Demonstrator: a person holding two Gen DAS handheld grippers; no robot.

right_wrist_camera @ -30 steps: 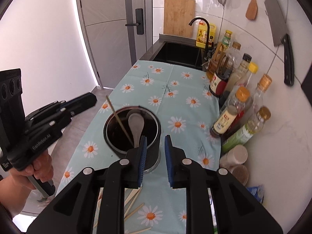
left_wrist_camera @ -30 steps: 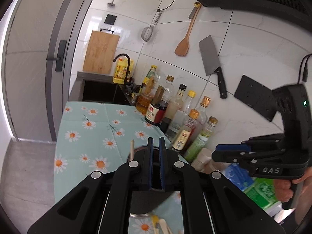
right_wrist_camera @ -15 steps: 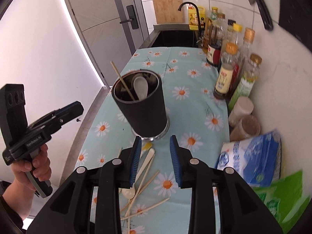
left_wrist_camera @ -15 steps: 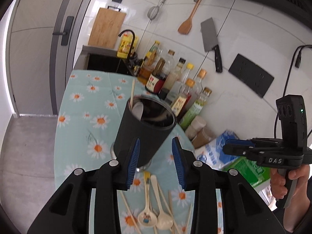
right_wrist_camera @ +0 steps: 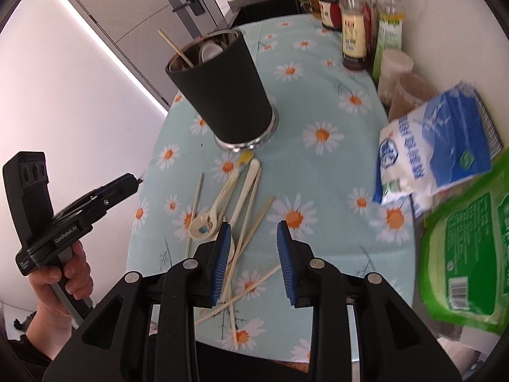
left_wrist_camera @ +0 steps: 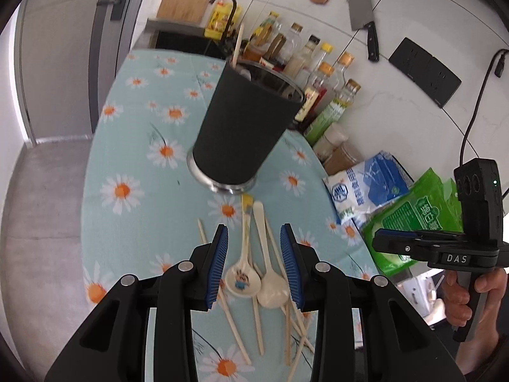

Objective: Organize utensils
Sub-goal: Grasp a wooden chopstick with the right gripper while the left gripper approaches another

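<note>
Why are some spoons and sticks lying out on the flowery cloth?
They look out of place: two spoons and loose chopsticks lie crisscrossed on the tablecloth before the black holder, which holds others upright.

The left gripper (left_wrist_camera: 254, 264) hangs over the near end of the counter (left_wrist_camera: 133, 165), its blue-padded jaws apart with nothing gripped between them. Below the gap lie two spoons, a printed spoon (left_wrist_camera: 243, 273) and a plain spoon (left_wrist_camera: 270, 283), bowls toward the near edge, amid scattered chopsticks (left_wrist_camera: 229, 315). Further in stands a black utensil holder (left_wrist_camera: 245, 127) with one chopstick poking out of it. Bottles (left_wrist_camera: 321, 73) line the wall-side edge, with a blue-white bag (left_wrist_camera: 366, 181) and green bag (left_wrist_camera: 416, 210) nearer. At right a hand (left_wrist_camera: 467, 293) holds the right gripper (left_wrist_camera: 378, 242).
</note>
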